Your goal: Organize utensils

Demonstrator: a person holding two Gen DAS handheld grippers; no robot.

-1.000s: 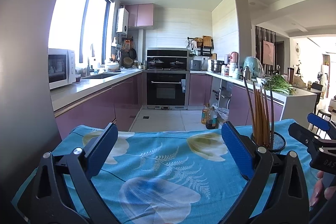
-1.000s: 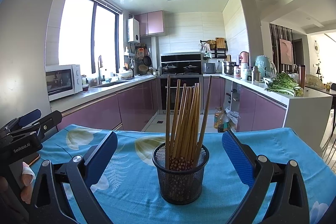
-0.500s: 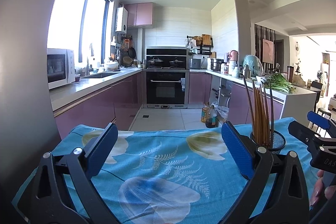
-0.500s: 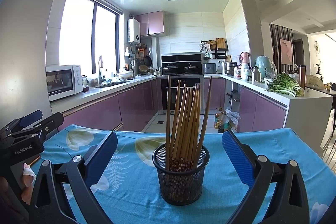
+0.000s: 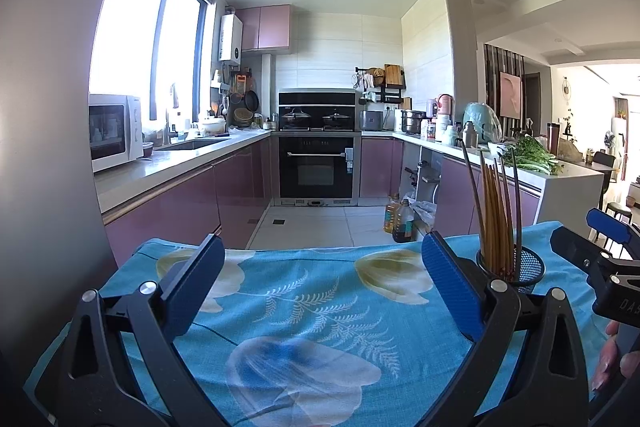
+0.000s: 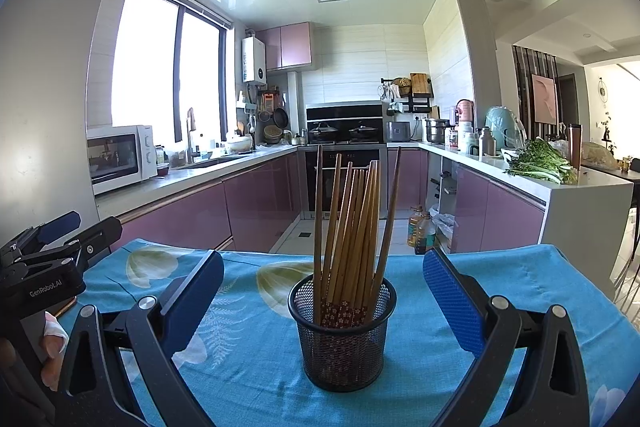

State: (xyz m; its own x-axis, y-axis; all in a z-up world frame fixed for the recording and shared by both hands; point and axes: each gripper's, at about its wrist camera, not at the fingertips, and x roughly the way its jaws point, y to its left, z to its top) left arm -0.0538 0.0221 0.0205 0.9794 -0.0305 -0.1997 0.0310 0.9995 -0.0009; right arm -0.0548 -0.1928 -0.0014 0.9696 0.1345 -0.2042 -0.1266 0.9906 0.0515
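A black mesh holder (image 6: 343,335) stands upright on the table with several wooden chopsticks (image 6: 352,223) in it. My right gripper (image 6: 323,267) is open and empty, and the holder sits between its spread fingers, a little ahead. In the left wrist view the holder (image 5: 520,269) and chopsticks (image 5: 496,215) stand at the right, behind my right finger. My left gripper (image 5: 323,255) is open and empty over bare cloth. Each gripper shows at the edge of the other's view.
A blue floral tablecloth (image 5: 304,307) covers the table; its far edge drops to the kitchen floor. Beyond are purple cabinets, an oven (image 5: 318,163), a microwave (image 6: 118,157) at the left and a counter with greens (image 6: 540,167) at the right.
Almost nothing has changed. Both grippers stay open and hold their places; the views shift only slightly.
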